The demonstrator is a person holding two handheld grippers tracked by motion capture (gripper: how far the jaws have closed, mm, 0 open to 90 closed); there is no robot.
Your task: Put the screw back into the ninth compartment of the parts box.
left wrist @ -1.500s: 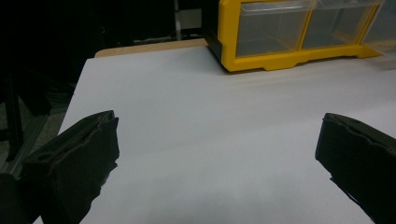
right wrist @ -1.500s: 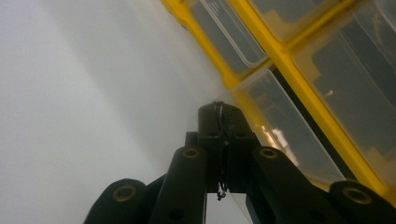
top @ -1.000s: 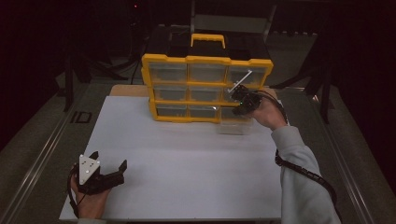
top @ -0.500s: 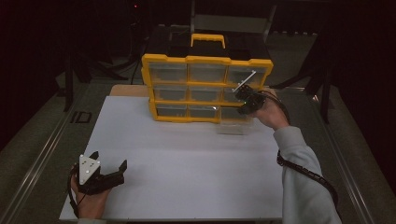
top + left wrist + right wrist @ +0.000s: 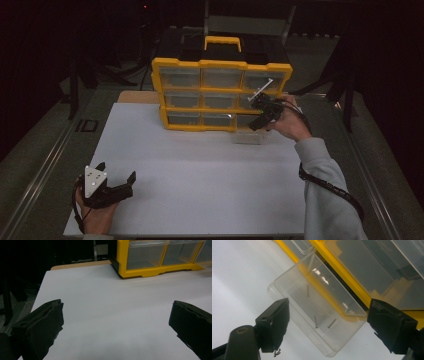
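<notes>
White rectangular table top [image 5: 200, 170] occupies the centre, evenly lit; a strip of pale wooden board [image 5: 137, 97] shows at its far left edge; grey floor [image 5: 45, 135] with a metal rail [image 5: 37, 172] runs along its left; beyond its far edge, surroundings are dark, with black stand legs [image 5: 80, 75] faintly visible.

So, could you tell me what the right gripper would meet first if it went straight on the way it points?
Probably the clear drawer lying pulled out on the table: it sits dead ahead between the open right gripper jaws, with three screws inside.
</notes>
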